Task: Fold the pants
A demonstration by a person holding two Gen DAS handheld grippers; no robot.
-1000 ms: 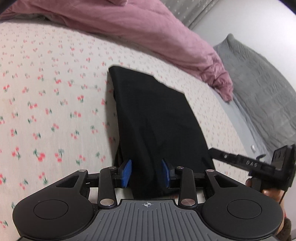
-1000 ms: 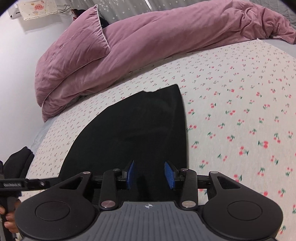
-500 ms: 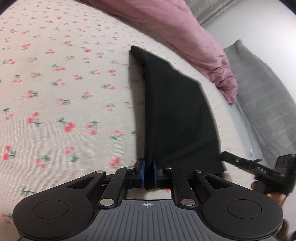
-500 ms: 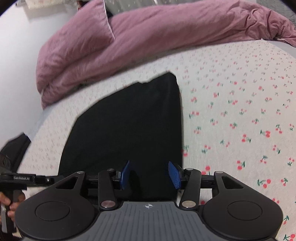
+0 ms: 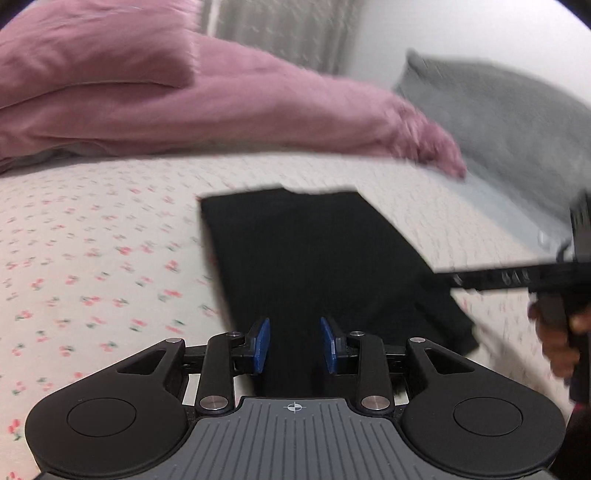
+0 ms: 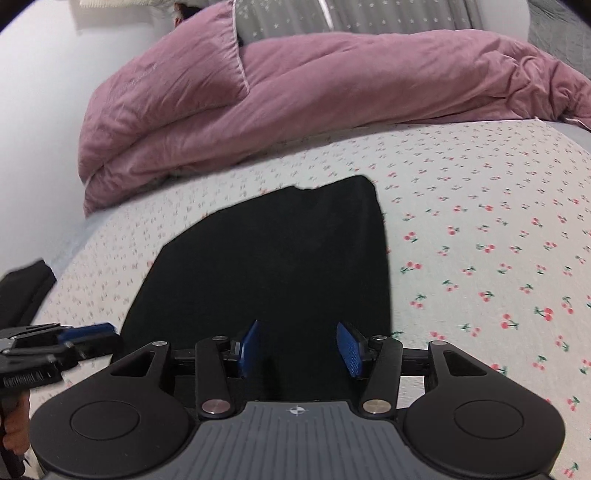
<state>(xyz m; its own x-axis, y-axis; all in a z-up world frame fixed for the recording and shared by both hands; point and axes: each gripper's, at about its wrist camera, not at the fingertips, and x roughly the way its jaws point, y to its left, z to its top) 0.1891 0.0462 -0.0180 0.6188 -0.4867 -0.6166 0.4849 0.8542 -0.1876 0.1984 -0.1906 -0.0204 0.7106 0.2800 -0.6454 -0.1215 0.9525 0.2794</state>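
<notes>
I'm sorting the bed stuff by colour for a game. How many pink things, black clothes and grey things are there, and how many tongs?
Pink: 2, the pillow and the duvet
Black: 1, the pants
Grey: 1, the blanket
Tongs: 2, the left tongs and the right tongs, both open
Total: 6

A white bed sheet (image 6: pixel 480 229) printed with small red cherries covers the mattress. A mauve comforter (image 6: pixel 332 96) lies bunched along the far side of the sheet, with a matching mauve pillow (image 6: pixel 177 77) resting on its left end. In the left wrist view, a grey quilted pillow (image 5: pixel 498 122) sits beyond the comforter's right end. A grey curtain (image 6: pixel 369 14) with small white marks hangs behind the bedding. A plain white wall (image 6: pixel 40 96) borders the left.
</notes>
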